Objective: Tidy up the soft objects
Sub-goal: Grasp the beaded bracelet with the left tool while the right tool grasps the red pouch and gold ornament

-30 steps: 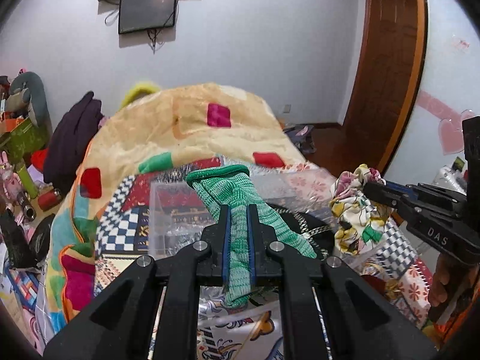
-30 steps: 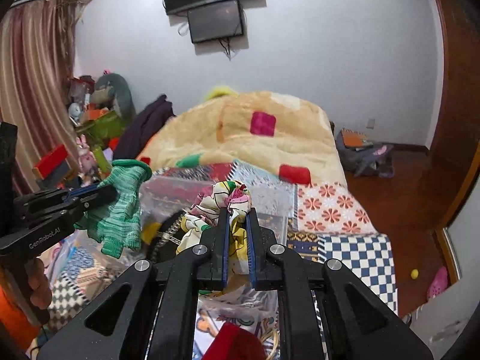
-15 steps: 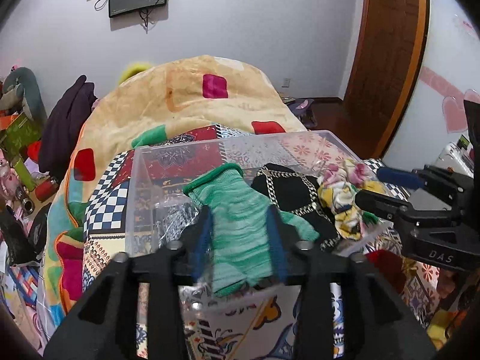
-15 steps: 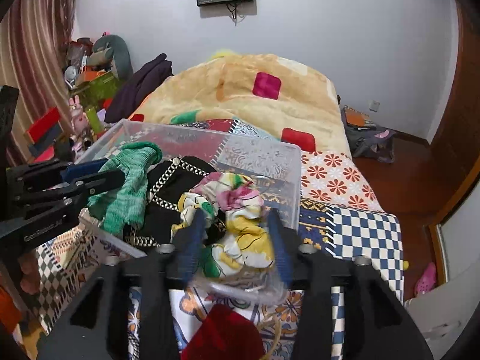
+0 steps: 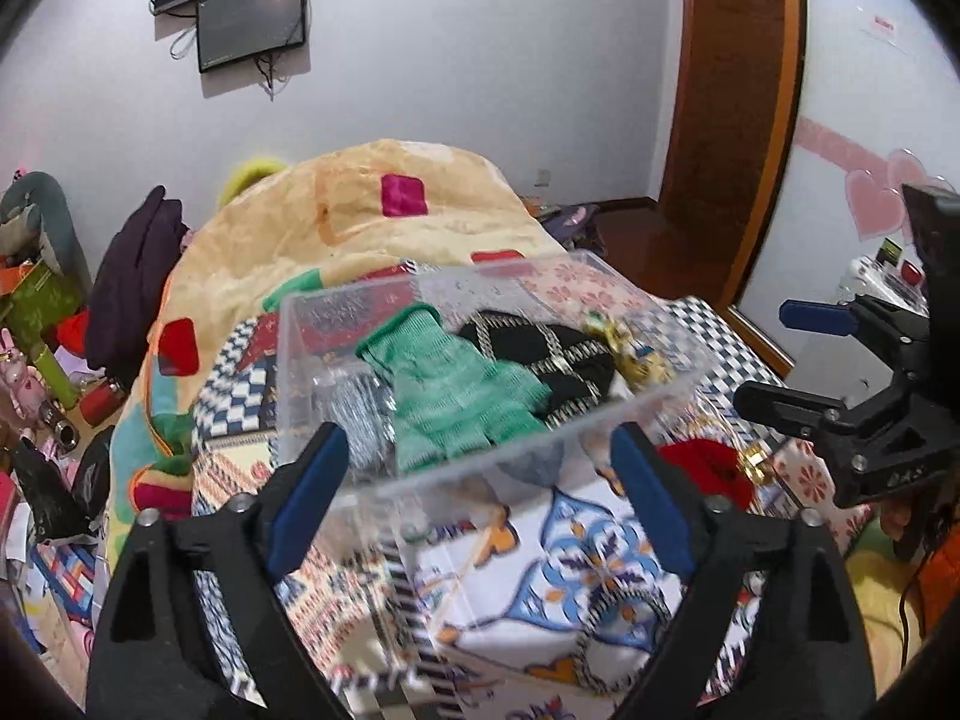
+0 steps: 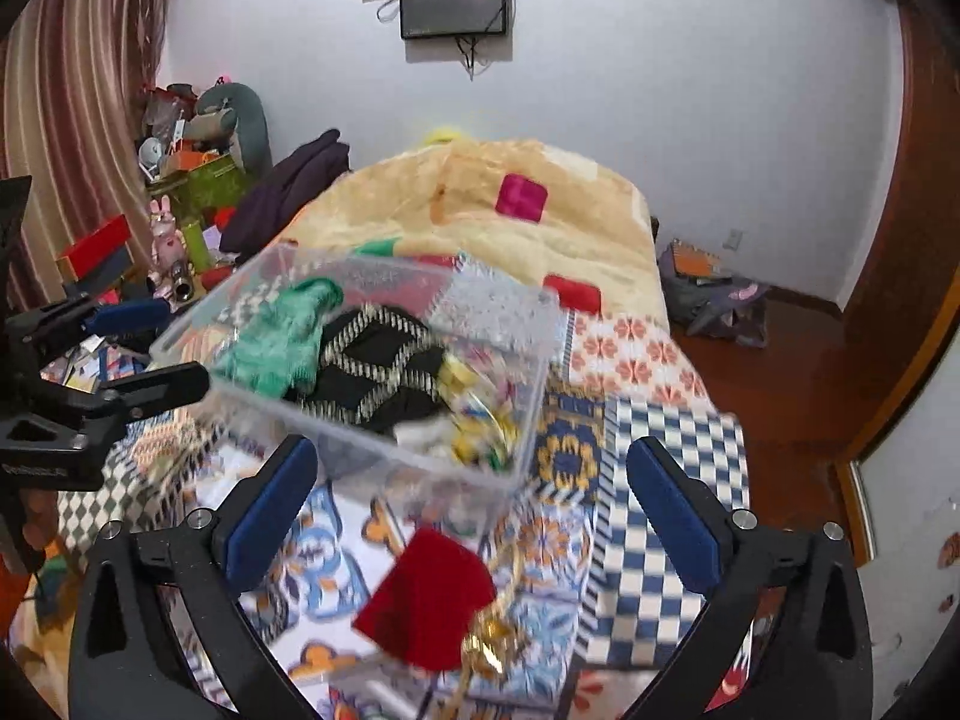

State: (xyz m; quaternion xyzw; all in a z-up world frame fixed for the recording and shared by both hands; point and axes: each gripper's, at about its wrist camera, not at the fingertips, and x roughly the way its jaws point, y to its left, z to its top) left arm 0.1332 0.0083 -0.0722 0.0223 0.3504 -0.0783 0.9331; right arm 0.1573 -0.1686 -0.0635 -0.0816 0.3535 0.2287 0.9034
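A clear plastic bin (image 5: 283, 360) (image 6: 420, 273) stands on the patterned bed. In it lie a green knit glove (image 5: 456, 384) (image 6: 276, 342), a black cloth with pale chain lines (image 5: 552, 360) (image 6: 384, 360) and a yellow floral cloth (image 5: 630, 354) (image 6: 480, 414). My left gripper (image 5: 474, 450) (image 6: 180, 348) hangs at the bin's near left, its jaws opening with nothing held. At the bin's near right my right gripper (image 6: 471, 456) (image 5: 771, 357) is opening too, and holds nothing.
A red pouch with a gold tassel (image 6: 426, 594) (image 5: 702, 462) lies on the bedspread in front of the bin. A beige quilt (image 5: 390, 222) is heaped behind it. Toys and boxes (image 6: 180, 192) crowd the left side; a wooden door (image 5: 738, 120) stands right.
Both grippers went from shut to wide open. The left let go of the green glove and the right of the floral cloth; both now lie in the bin, and the grippers drew back.
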